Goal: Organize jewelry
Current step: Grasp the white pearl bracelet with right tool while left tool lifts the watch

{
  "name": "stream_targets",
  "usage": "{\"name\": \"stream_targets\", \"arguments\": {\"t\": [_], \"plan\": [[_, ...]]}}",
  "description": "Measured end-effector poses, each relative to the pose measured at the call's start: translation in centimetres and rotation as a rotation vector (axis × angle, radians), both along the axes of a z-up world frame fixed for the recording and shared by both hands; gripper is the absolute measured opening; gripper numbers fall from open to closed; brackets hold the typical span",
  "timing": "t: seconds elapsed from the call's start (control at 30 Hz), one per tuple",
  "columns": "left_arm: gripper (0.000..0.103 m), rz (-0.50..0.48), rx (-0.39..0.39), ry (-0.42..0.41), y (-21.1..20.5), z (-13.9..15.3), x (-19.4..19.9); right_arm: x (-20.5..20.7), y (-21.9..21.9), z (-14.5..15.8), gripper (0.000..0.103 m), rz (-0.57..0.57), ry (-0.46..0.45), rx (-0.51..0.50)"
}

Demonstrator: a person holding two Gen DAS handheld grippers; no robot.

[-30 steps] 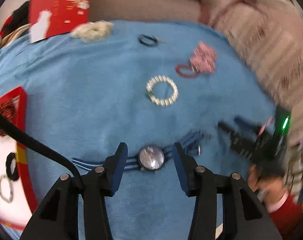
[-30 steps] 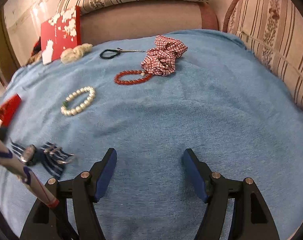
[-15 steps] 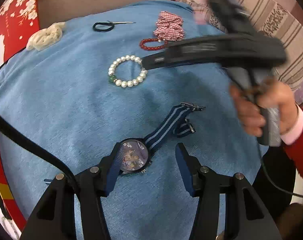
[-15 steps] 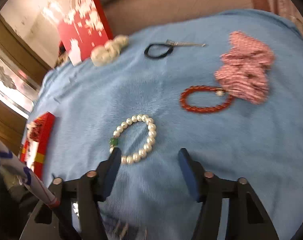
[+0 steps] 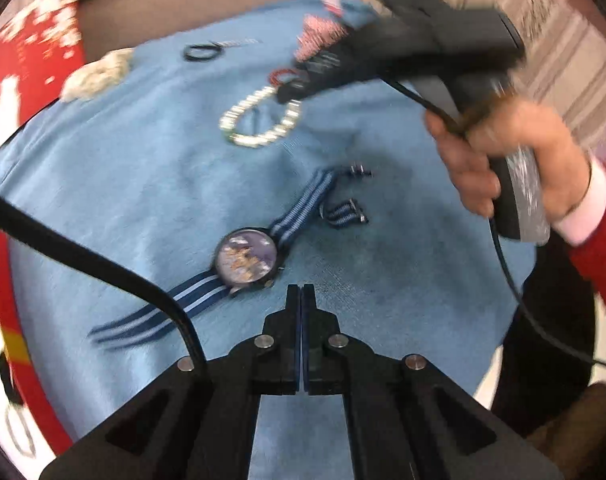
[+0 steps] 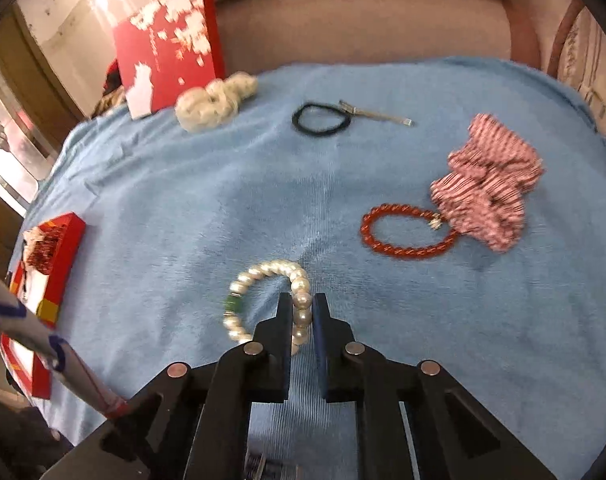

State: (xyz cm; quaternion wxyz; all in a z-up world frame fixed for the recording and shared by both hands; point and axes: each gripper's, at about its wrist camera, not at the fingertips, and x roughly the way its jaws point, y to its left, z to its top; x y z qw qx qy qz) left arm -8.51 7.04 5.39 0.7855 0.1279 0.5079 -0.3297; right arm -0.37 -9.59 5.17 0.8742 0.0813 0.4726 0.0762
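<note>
Blue towel-like cloth (image 6: 183, 200) covers the surface, and the jewelry is scattered all over it. Right claw (image 6: 301, 312) is pinched down on the pearl bracelet (image 6: 263, 280), with the two fingers nearly together and a few pearls on the bracelet's right side squeezed between them. The rest of the loop, with its one green bead, lies on the cloth to the left of the fingers.

Left claw (image 5: 301, 294) is fully together, pads touching, with nothing between them. It sits just beside the watch (image 5: 247, 258), whose round face is up and to the left of the tips. The watch's blue striped strap runs diagonally across the cloth on both sides of the face.

Off to the right of the pearls there's a red bead bracelet (image 6: 407, 234) touching a red checked scrunchie (image 6: 487, 192). Farther back sit a black hair tie (image 6: 321, 120) with a metal clip right next to it, and a cream scrunchie (image 6: 215, 100). A red box (image 6: 43, 276) sits at the left edge of the cloth with a few pieces inside.
</note>
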Motion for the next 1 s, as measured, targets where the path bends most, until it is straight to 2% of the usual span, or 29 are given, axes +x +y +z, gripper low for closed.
{"name": "stream_targets", "arguments": {"t": [0.17, 0.2, 0.23, 0.27, 0.3, 0.4, 0.5, 0.57, 0.67, 0.7, 0.77, 0.8, 0.87, 1.0], "plan": [[0.001, 0.092, -0.052, -0.022, 3.0, 2.4, 0.1, -2.5, 0.2, 3.3, 0.010, 0.022, -0.067, -0.014], [0.009, 0.095, -0.051, -0.017, 3.1, 2.2, 0.3, -3.1, 0.2, 3.9, 0.010, 0.026, -0.075, -0.011], [0.028, 0.088, -0.044, -0.010, 3.1, 2.2, 0.6, -3.5, 0.1, 4.1, 0.010, 0.027, -0.078, -0.006], [0.040, 0.072, -0.039, -0.014, 3.0, 2.1, 0.9, -4.1, 0.0, 4.4, 0.010, 0.026, -0.081, 0.002], [0.058, 0.057, -0.033, -0.027, 2.6, 2.0, 1.2, -4.7, -0.2, 4.6, 0.010, 0.024, -0.081, 0.009], [0.061, -0.007, 0.015, -0.064, 1.0, 1.0, 2.3, -6.5, -1.1, 4.8, 0.010, 0.010, -0.073, 0.031], [0.068, -0.106, 0.029, 0.005, -1.1, -0.5, 3.9, -7.8, -2.5, 4.5, 0.011, -0.023, -0.056, 0.076], [0.068, -0.137, 0.070, 0.034, -2.3, -1.9, 4.6, -8.4, -3.3, 4.4, 0.011, -0.045, -0.051, 0.101], [0.072, -0.164, 0.150, 0.006, -3.7, -3.6, 4.2, -8.8, -3.9, 4.4, 0.011, -0.058, -0.055, 0.101], [0.071, -0.157, 0.146, -0.009, -3.8, -3.6, 3.9, -8.8, -4.0, 4.4, 0.011, -0.062, -0.058, 0.100], [0.046, -0.128, 0.122, 0.005, -3.7, -3.2, 3.8, -8.9, -4.1, 4.3, 0.011, -0.064, -0.060, 0.102], [0.040, -0.096, 0.112, 0.011, -3.4, -2.8, 3.8, -8.8, -4.1, 4.3, 0.011, -0.065, -0.061, 0.100], [0.040, -0.038, 0.086, 0.036, -2.6, -2.4, 3.7, -8.8, -3.9, 4.3, 0.011, -0.065, -0.063, 0.095], [0.040, 0.047, 0.057, 0.016, -1.0, -1.4, 2.2, -9.1, -3.7, 4.5, 0.011, -0.062, -0.072, 0.106]]}}
